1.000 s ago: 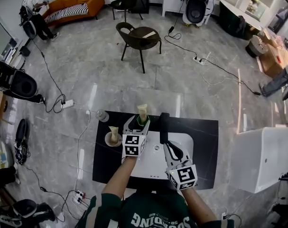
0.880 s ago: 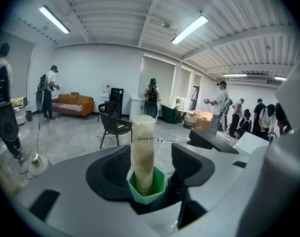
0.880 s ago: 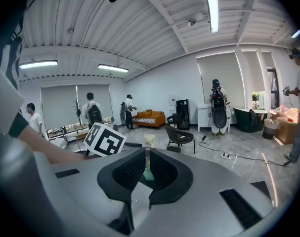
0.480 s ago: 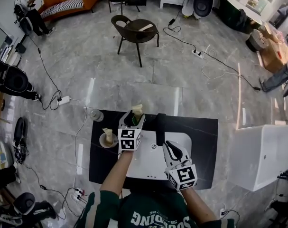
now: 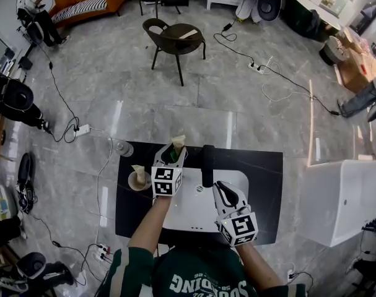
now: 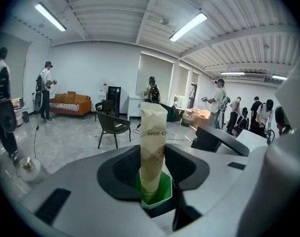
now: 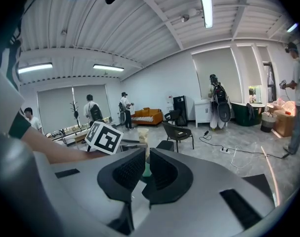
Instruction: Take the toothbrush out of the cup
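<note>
**Wrapped toothbrush pinched while standing in its cup**

Tall paper-wrapped toothbrush [image 6: 152, 142] upright in small green plastic cup [image 6: 163, 194]. Cup sits at far edge of white basin [image 5: 197, 214], set in black tabletop [image 5: 265, 184]. Left gripper [image 5: 173, 154]: jaws have just been closing, pads now against the wrapper on both sides, above the cup rim. Right gripper [image 7: 147, 162]: low over basin, jaws all but pressed together, nothing between.

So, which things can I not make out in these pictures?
Toothbrush: left gripper view, sealed inside its paper wrapper.
Wrapper print: same view, curves out of sight after "HIGH-E".
Cup: head view, too small, only a green speck.
Beige item on the dish: head view, too small to name.
</note>
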